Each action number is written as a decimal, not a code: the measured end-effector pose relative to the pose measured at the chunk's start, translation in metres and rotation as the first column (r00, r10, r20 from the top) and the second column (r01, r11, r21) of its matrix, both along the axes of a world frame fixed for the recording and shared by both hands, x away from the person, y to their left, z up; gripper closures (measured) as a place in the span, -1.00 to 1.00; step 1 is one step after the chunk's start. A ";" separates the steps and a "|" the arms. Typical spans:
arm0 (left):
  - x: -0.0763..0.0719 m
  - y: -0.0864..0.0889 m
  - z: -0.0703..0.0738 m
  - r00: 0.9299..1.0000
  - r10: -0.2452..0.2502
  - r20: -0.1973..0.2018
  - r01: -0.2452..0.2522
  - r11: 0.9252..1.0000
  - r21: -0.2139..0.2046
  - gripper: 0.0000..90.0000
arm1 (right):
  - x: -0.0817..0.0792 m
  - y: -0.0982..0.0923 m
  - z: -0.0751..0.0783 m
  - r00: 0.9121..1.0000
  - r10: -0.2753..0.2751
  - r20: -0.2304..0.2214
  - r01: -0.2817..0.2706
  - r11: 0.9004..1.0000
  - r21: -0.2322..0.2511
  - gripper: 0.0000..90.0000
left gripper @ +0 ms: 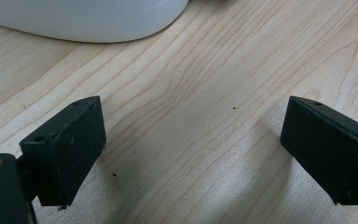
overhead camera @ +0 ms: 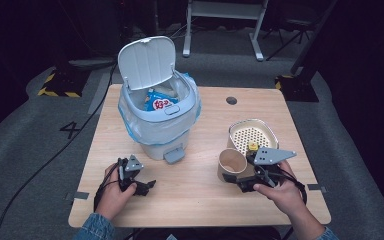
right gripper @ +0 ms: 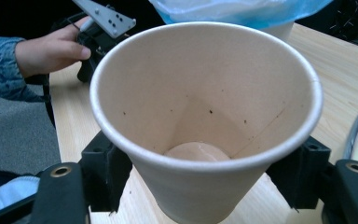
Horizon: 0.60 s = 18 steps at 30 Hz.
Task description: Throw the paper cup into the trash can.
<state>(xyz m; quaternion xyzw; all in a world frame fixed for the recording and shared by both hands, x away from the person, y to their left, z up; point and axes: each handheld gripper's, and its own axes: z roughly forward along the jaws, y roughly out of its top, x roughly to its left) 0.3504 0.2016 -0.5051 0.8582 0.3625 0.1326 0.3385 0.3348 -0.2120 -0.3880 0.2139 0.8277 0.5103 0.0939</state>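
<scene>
A tan paper cup (overhead camera: 231,164) (right gripper: 205,116) sits tilted between the jaws of my right gripper (overhead camera: 239,181) (right gripper: 205,184), which is shut on its lower wall. The cup is empty, with a few dark specks inside. It is just above the table near the front right, beside a metal bowl (overhead camera: 252,134). My left gripper (overhead camera: 145,186) (left gripper: 193,149) rests low over bare wood at the front left, jaws wide open with nothing between them. The right gripper view also shows the other hand (right gripper: 51,49) farther off, beyond the cup.
A white pedal bin (overhead camera: 157,127) with a blue liner stands at the table's middle left, its lid (overhead camera: 146,62) up and a blue snack packet (overhead camera: 161,103) inside. Its base (left gripper: 84,21) lies just ahead of the left jaws. The bowl holds a perforated insert.
</scene>
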 end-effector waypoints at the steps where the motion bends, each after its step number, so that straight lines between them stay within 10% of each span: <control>1: 0.000 0.000 0.000 1.000 0.000 0.000 0.000 1.000 0.000 -0.84 | 0.002 0.002 0.002 1.000 0.002 -0.001 -0.002 1.000 0.001 -0.33; 18: -0.001 0.000 0.000 1.000 0.007 0.002 -0.007 1.000 0.001 -0.83 | 0.040 0.031 0.049 1.000 0.018 0.024 -0.017 0.999 -0.042 -0.33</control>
